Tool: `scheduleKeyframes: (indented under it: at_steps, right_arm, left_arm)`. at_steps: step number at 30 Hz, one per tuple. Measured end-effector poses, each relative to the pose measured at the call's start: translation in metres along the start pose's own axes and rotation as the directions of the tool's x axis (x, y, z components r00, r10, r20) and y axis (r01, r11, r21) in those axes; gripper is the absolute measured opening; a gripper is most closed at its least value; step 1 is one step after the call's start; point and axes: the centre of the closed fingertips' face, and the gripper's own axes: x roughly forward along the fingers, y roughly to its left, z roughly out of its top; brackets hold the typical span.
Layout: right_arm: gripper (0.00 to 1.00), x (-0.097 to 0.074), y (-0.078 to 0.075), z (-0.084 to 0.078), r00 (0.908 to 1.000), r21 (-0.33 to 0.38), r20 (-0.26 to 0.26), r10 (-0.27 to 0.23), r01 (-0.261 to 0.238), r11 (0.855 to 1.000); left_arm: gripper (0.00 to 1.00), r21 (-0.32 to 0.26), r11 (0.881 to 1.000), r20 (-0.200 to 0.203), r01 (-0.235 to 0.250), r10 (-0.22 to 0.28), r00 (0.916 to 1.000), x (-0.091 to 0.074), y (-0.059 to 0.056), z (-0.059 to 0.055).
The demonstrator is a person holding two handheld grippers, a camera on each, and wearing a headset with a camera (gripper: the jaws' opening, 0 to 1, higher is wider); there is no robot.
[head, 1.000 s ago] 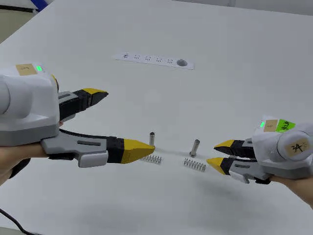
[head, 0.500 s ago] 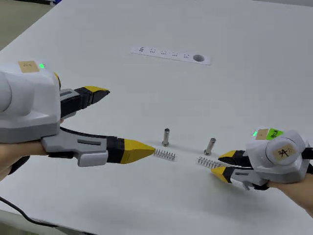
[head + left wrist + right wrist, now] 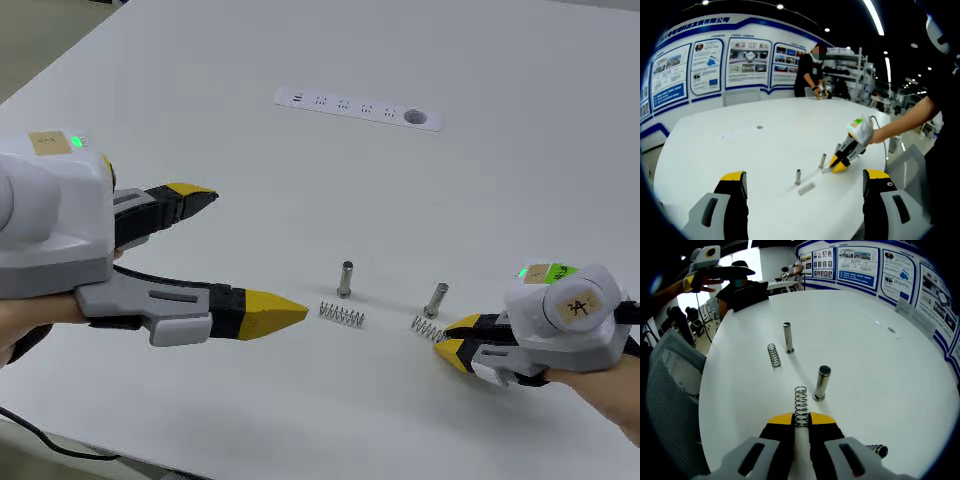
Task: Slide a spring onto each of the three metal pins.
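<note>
In the head view's lower right, the right claw [image 3: 452, 338] is closed on the near end of a small steel coil spring [image 3: 427, 327] lying beside a short upright metal pin [image 3: 437, 299], evidently to lift it over the pin; the left claw [image 3: 260, 253] hangs open, empty.

Yellow-tipped fingers [image 3: 779, 421], silver pins [image 3: 821, 382], spring [image 3: 800, 404], white table [image 3: 865, 347]

Setting: industrial lab or showroom.
Walls: blue-bordered printed display boards [image 3: 747, 62].
Fittings: white metal shelving racks [image 3: 854, 67]; ceiling strip lights [image 3: 873, 17].
</note>
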Motion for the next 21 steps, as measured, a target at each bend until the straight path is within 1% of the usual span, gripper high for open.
scheduleKeyframes:
  at_steps: [3, 5, 6, 7, 8, 9, 10, 13, 14, 17, 19, 21]
  right_arm:
    - [0.11, 0.000, 0.000, 0.000, 1.0000, 0.002, -0.001, 0.000, 0.000, 1.000]
    - [0.11, 0.000, 0.000, 0.000, 1.0000, 0.000, -0.005, 0.001, -0.001, 1.000]
    - [0.11, 0.000, 0.000, 0.001, 1.0000, -0.012, -0.006, 0.002, -0.002, 1.000]
    - [0.11, -0.001, 0.001, 0.003, 1.0000, -0.033, 0.004, -0.001, 0.001, 0.999]
    - [0.11, -0.002, 0.003, 0.006, 0.9998, -0.023, 0.021, 0.005, -0.004, 1.000]
    - [0.10, -0.003, 0.007, 0.011, 0.9990, -0.002, 0.041, 0.020, -0.020, 1.000]
    - [0.10, -0.006, 0.007, 0.015, 0.9985, -0.005, 0.051, 0.019, -0.018, 1.000]
    - [0.10, -0.011, 0.009, 0.018, 0.9992, -0.040, 0.034, 0.020, -0.018, 0.999]
    - [0.10, -0.013, 0.011, 0.019, 0.9993, -0.047, 0.032, 0.022, -0.020, 0.999]
    - [0.10, -0.025, 0.015, 0.025, 0.9989, -0.080, 0.033, 0.034, -0.031, 0.996]
    - [0.10, -0.033, 0.016, 0.029, 0.9986, -0.103, 0.040, 0.035, -0.031, 0.994]
    - [0.10, -0.045, 0.019, 0.037, 0.9979, -0.138, 0.053, 0.037, -0.029, 0.990]
  left_arm:
    - [0.98, 0.005, 1.000, -0.001, 0.010, -0.010, 0.9999, 0.002, -0.003, 0.002]
    - [0.98, 0.003, 1.000, 0.008, 0.020, -0.020, 0.9998, 0.003, -0.006, 0.006]
    - [0.98, 0.007, 1.000, 0.010, 0.024, -0.024, 0.9997, 0.004, -0.008, 0.008]
    - [0.98, 0.016, 0.999, 0.007, 0.028, -0.028, 0.9996, 0.005, -0.010, 0.009]
    - [0.98, 0.024, 0.999, 0.000, 0.031, -0.032, 0.9995, 0.006, -0.011, 0.009]
    - [0.97, 0.032, 0.999, -0.007, 0.037, -0.037, 0.9993, 0.007, -0.013, 0.008]
    - [0.97, 0.041, 0.998, -0.015, 0.047, -0.046, 0.9988, 0.008, -0.015, 0.008]
    - [0.94, 0.053, 0.995, -0.034, 0.080, -0.078, 0.9964, 0.012, -0.024, 0.003]
    - [0.91, 0.057, 0.995, -0.040, 0.086, -0.084, 0.9957, 0.013, -0.026, 0.002]
    - [0.88, 0.066, 0.991, -0.055, 0.112, -0.109, 0.9925, 0.019, -0.035, -0.002]
    - [0.87, 0.076, 0.989, -0.054, 0.124, -0.120, 0.9913, 0.023, -0.041, -0.002]
    - [0.84, 0.080, 0.987, -0.050, 0.138, -0.134, 0.9897, 0.028, -0.046, -0.002]
